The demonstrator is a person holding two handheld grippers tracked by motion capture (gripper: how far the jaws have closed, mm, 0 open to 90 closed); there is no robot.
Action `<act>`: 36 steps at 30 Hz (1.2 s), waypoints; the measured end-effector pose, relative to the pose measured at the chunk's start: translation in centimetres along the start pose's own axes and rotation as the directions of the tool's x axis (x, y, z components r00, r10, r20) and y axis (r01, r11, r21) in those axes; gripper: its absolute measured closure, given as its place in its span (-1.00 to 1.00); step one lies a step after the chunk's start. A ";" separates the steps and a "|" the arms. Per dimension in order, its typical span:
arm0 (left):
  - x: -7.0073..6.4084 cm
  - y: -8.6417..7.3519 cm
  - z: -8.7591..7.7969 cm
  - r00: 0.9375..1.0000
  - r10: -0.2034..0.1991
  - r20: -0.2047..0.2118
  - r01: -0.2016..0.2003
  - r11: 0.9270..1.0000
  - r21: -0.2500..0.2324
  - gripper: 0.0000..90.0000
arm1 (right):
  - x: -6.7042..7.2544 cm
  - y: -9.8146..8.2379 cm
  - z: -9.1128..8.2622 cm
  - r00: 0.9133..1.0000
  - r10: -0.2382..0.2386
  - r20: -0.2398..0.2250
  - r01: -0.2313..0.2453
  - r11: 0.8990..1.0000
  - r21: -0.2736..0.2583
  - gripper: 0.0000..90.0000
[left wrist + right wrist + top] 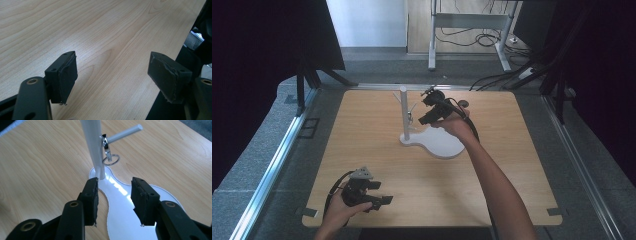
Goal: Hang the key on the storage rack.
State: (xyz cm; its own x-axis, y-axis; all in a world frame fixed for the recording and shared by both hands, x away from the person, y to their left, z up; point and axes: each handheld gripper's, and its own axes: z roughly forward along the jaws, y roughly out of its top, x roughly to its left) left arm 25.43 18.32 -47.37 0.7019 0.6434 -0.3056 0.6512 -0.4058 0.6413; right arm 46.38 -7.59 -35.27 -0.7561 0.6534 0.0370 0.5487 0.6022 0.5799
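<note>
High view: wooden table (377, 150); white stand (432, 140) near centre, upright post with side pegs; right gripper (428, 117) just beside post, above base; left gripper (379, 200) low at near left edge.

Left gripper view: jaws wide apart, empty, over bare tabletop (100, 37).

Right gripper view: jaws apart, empty, above stand base (120, 215); metal clip with ring (108, 155) hanging from peg (125, 133).
</note>
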 end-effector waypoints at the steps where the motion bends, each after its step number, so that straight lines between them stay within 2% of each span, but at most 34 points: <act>1: 0.0 0.0 0.0 1.000 0.000 0.000 0.000 1.000 0.001 -0.46 | 0.0 -0.5 -0.3 1.000 0.003 -0.006 -0.003 1.000 -0.016 0.24; 6: -0.2 0.0 0.1 1.000 0.000 -0.001 0.000 1.000 0.004 -0.46 | 0.5 -3.5 -1.5 1.000 -0.006 -0.026 0.005 0.998 -0.066 0.17; 7: -0.2 0.0 0.1 1.000 0.000 -0.001 0.000 1.000 0.004 -0.46 | 0.5 -3.5 -1.5 1.000 -0.006 -0.026 0.005 0.998 -0.066 0.17; 9: -0.2 0.1 0.2 1.000 0.000 -0.002 0.000 1.000 0.005 -0.46 | 0.8 -5.6 -2.1 0.999 -0.004 -0.032 0.001 0.996 -0.088 0.15; 11: -0.2 0.1 0.2 1.000 -0.001 -0.005 0.001 1.000 0.007 -0.46 | 0.8 -6.3 -2.4 0.999 -0.004 -0.036 0.001 0.996 -0.094 0.15; 12: -0.2 0.1 0.3 1.000 -0.002 -0.007 0.002 1.000 0.009 -0.46 | 0.9 -7.7 -2.7 1.000 -0.008 -0.027 0.005 0.995 -0.100 0.14; 13: -0.2 0.1 0.3 1.000 -0.002 -0.007 0.002 1.000 0.009 -0.46 | 0.9 -7.7 -2.7 1.000 -0.008 -0.027 0.005 0.995 -0.100 0.14; 14: -0.2 0.1 0.4 1.000 0.002 -0.008 -0.002 1.000 0.011 -0.46 | 0.9 -8.5 -2.9 1.000 -0.006 -0.027 0.003 0.995 -0.103 0.14; 15: -0.3 0.1 0.5 1.000 0.007 -0.009 -0.007 1.000 0.018 -0.46 | 1.0 -10.0 -3.0 1.000 -0.008 -0.025 0.005 0.995 -0.102 0.13; 16: -0.3 0.1 0.5 1.000 0.007 -0.009 -0.007 1.000 0.018 -0.46 | 1.0 -10.0 -3.0 1.000 -0.008 -0.025 0.005 0.995 -0.102 0.13; 17: -0.4 0.1 0.6 1.000 0.007 -0.010 -0.006 1.000 0.021 -0.46 | 1.0 -11.4 -3.0 0.999 0.005 -0.033 -0.009 0.995 -0.104 0.13; 22: -0.5 0.1 0.8 1.000 0.002 -0.008 -0.002 1.000 0.026 -0.47 | 0.9 -15.1 -3.3 0.999 0.025 -0.028 -0.028 0.992 -0.122 0.13; 25: -0.5 0.1 0.7 1.000 0.000 -0.010 0.001 1.000 0.026 -0.47 | 1.1 -17.3 -3.2 1.000 0.030 -0.005 -0.031 0.994 -0.107 0.11; 28: -0.4 0.0 0.7 1.000 -0.002 -0.013 0.002 1.000 0.025 -0.47 | 1.3 -19.3 -3.2 0.999 0.043 -0.008 -0.043 0.993 -0.110 0.10; 31: -0.3 0.0 0.7 1.000 -0.006 -0.017 0.006 1.000 0.025 -0.47 | 1.3 -20.8 -3.1 0.998 0.063 -0.014 -0.064 0.989 -0.130 0.09; 36: -0.3 0.0 0.9 1.000 -0.002 -0.015 0.003 0.999 0.034 -0.47 | 1.3 -22.1 -2.9 0.997 0.083 -0.004 -0.083 0.986 -0.145 0.08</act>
State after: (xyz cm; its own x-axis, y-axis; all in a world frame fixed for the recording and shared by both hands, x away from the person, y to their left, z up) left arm 25.50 17.58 -47.91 0.6960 0.6542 -0.2959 0.6623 -0.4259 0.6164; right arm 32.23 -21.36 -45.71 -0.7097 0.6989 0.0886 0.5517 0.4731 0.6868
